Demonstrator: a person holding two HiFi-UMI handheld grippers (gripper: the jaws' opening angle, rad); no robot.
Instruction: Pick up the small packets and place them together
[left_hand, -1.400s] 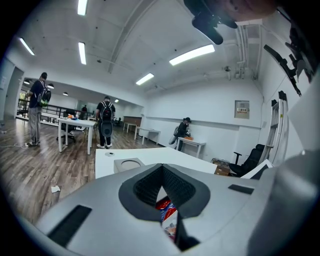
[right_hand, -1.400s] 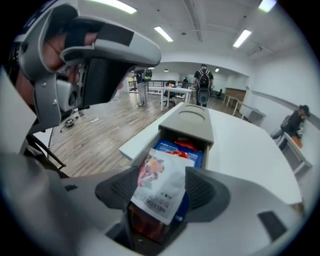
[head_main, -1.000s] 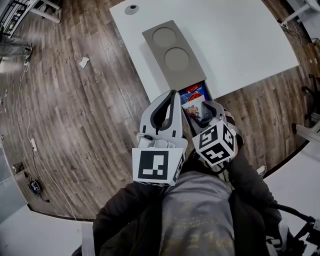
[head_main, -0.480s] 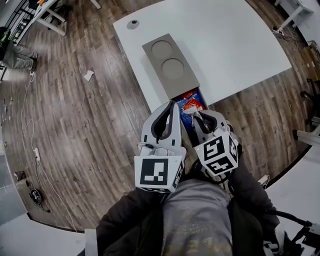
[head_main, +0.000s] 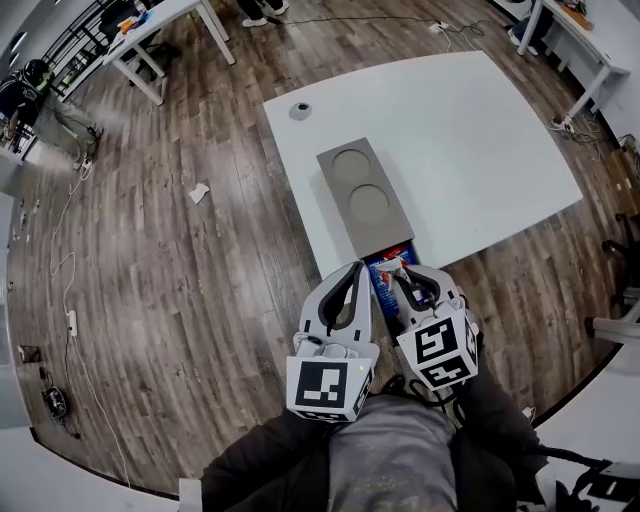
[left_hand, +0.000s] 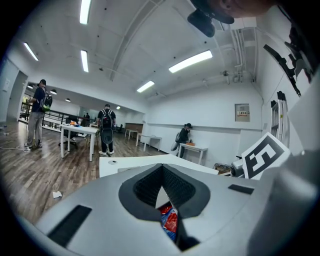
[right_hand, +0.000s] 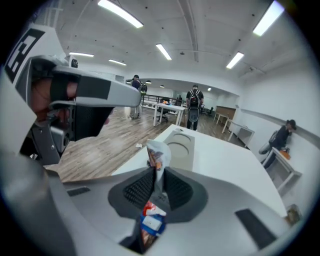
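Packets (head_main: 391, 266) in red and blue lay heaped in the open near end of a long grey box (head_main: 365, 195), whose top showed two round hollows. The box sat on a white table (head_main: 480, 130), reaching to the edge nearest the person. The right gripper (right_hand: 156, 172) was over that open end. Its jaws had just been closing and were pinched on one small packet (right_hand: 159, 152), whose crumpled top stood up past the pads. The left gripper (left_hand: 162, 169) was just beside the right one, its jaws brought together at the tips with nothing gripped. The heap showed through the gap beneath them. A small round fitting (head_main: 299, 110) sat near the table's far corner. A scrap of paper (head_main: 199, 192) lay on the wood floor, well apart from the table, and a white desk (head_main: 165, 22) stood farther off.
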